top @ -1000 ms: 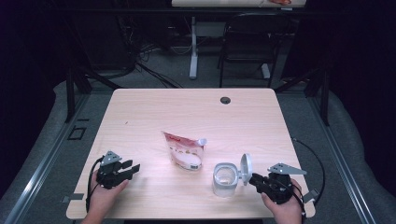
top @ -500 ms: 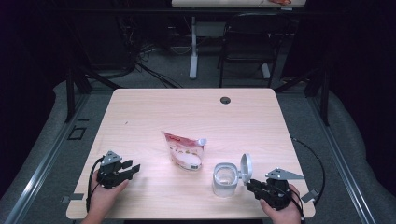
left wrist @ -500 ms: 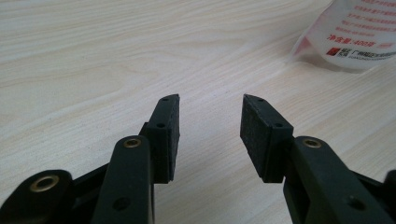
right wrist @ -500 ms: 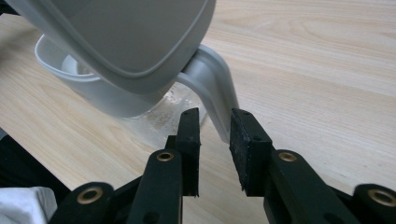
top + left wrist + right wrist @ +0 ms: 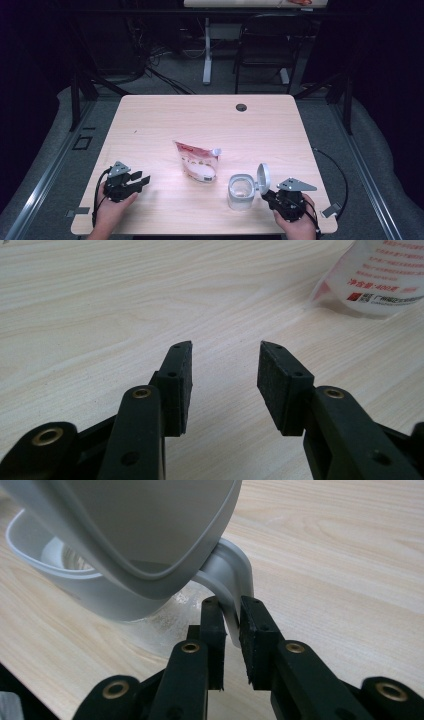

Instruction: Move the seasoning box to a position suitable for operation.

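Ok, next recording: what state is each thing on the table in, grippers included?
Clear container: upright near the table's front edge, open.
Flip lid: swung up on its hinge strap.
Spouted pouch: lying flat mid-table, cap on, apart from both grippers.
Left gripper: open, holding nothing, jaws over bare table.
Right gripper: shut on the hinge strap behind the container.

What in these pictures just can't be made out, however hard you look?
- Jar contents: the high view is too small and blurred; in the right gripper view the raised lid covers most of the opening.
- Pouch print: too small in the high view; the left gripper view's edge cuts most of it off.
- Right tool: clamped on the lid's hinge strap, whose lower end the jaws hide.
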